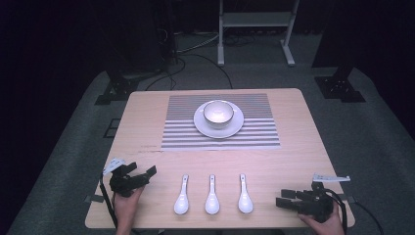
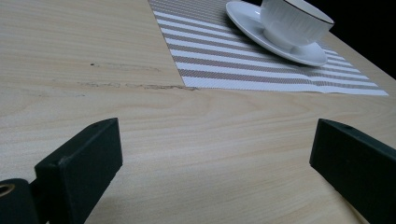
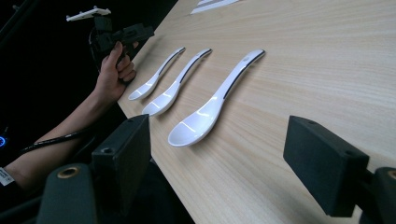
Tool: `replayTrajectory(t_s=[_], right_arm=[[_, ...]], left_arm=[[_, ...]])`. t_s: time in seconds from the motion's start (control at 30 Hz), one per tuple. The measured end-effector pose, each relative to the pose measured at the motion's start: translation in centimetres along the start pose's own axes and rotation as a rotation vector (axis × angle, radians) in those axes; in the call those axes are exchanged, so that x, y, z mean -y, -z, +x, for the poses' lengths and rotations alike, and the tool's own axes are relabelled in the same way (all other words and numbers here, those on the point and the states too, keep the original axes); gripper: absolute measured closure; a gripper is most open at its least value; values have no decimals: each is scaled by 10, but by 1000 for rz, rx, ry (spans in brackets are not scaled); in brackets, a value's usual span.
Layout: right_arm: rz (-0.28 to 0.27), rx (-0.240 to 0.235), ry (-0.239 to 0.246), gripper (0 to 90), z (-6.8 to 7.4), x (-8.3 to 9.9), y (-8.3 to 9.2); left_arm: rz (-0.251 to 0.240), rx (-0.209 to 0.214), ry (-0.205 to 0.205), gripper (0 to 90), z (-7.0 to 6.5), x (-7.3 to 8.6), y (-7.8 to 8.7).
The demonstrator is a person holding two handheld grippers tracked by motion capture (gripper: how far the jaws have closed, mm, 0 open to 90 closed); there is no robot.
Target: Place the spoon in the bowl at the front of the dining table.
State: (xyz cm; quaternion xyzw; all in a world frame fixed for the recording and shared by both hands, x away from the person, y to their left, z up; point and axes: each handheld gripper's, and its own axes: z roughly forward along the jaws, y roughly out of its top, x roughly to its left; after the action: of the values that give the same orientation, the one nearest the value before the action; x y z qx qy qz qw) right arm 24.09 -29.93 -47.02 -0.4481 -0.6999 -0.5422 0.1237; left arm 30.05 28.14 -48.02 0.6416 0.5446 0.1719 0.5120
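Left gripper (image 1: 139, 177) is resting at the desk's (image 1: 293, 156) 7 o'clock corner, jaws spread wide and holding nothing. Right gripper (image 1: 286, 197) is lying at 5 o'clock, jaws likewise spread and empty. Between them, three white spoons (image 1: 212, 195) are lying side by side along the near edge, bowls toward the person, well apart from either gripper. Farther out, toward 12 o'clock, a white bowl (image 1: 218, 112) is sitting on a white saucer (image 1: 219, 128), centred on a striped placemat (image 1: 181, 132).
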Motion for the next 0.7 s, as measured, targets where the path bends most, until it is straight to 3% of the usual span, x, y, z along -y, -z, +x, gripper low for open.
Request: replayTrajectory(t_s=[0.4, 0.7], right_arm=[[56, -22, -12, 220, 3, -8, -20], [67, -49, -18, 220, 3, -15, -32]], left_arm=[[2, 7, -1, 10, 0, 0, 0], [3, 8, -4, 10, 0, 0, 0]])
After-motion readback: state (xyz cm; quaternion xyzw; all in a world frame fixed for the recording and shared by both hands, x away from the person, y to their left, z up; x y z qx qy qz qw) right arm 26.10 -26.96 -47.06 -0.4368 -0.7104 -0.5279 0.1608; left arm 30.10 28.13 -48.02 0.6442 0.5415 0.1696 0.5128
